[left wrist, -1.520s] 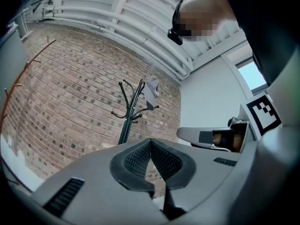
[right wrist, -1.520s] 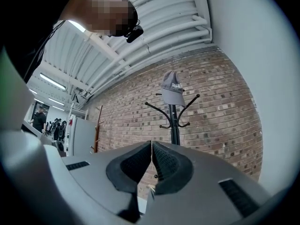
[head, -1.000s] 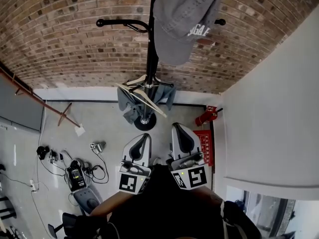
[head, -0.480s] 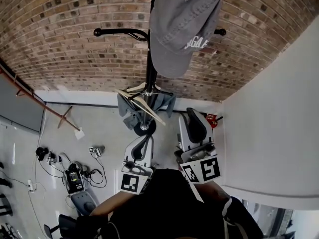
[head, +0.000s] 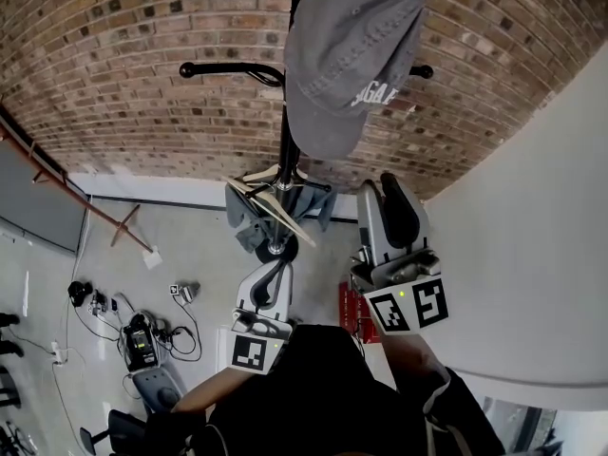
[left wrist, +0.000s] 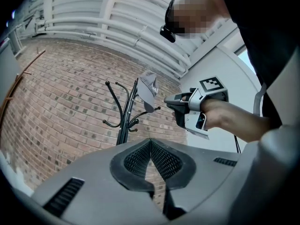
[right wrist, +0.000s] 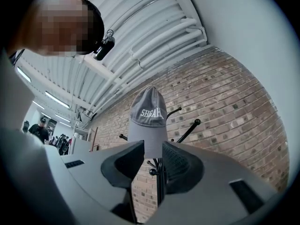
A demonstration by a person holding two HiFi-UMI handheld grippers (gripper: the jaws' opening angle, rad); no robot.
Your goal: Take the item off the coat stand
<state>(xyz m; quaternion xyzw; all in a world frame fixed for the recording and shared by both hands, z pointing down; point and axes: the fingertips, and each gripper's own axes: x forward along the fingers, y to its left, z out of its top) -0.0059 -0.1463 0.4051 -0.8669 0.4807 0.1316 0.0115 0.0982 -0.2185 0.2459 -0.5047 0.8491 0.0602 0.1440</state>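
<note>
A grey cap [head: 351,55] with white lettering hangs at the top of a black coat stand [head: 288,141] in front of a brick wall. My right gripper [head: 383,186] is raised below and to the right of the cap, not touching it. Its jaws are opening and hold nothing. In the right gripper view the cap [right wrist: 147,118] shows beyond the gap of the right gripper [right wrist: 152,146]. My left gripper [head: 274,269] stays low near the stand's base, with nothing in it. In the left gripper view its pads [left wrist: 161,159] meet, and the cap [left wrist: 149,90] is far off.
A wooden hanger with a grey garment [head: 275,202] hangs low on the stand. A white wall [head: 532,217] stands close on the right. Cables and equipment [head: 142,335] lie on the floor at the left, and a red object [head: 350,307] sits by the wall.
My right gripper has risen from beside the left one toward the cap, and its jaws have parted. The left gripper has hardly moved.
</note>
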